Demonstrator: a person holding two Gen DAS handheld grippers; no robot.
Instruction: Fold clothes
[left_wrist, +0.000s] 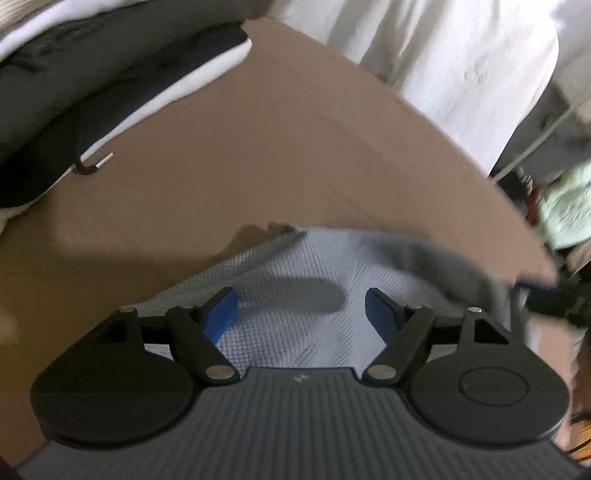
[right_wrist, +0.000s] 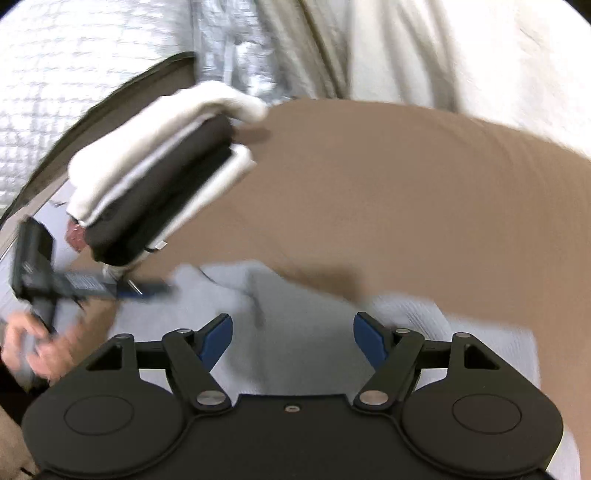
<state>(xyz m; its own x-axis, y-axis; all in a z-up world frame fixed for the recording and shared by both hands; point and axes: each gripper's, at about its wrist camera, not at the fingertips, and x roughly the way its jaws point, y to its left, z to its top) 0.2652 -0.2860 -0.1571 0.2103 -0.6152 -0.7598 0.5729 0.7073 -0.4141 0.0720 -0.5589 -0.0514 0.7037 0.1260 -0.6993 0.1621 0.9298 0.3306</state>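
A pale blue-grey waffle-knit garment lies on the brown table right under my left gripper, which is open and empty. The same garment lies below my right gripper, also open and empty. The left gripper shows in the right wrist view at the left, blurred, at the garment's left edge, held by a hand.
A stack of folded white and black clothes sits on the table's far left, also in the left wrist view. White curtain-like fabric hangs beyond the table edge. A quilted white cover lies at upper left.
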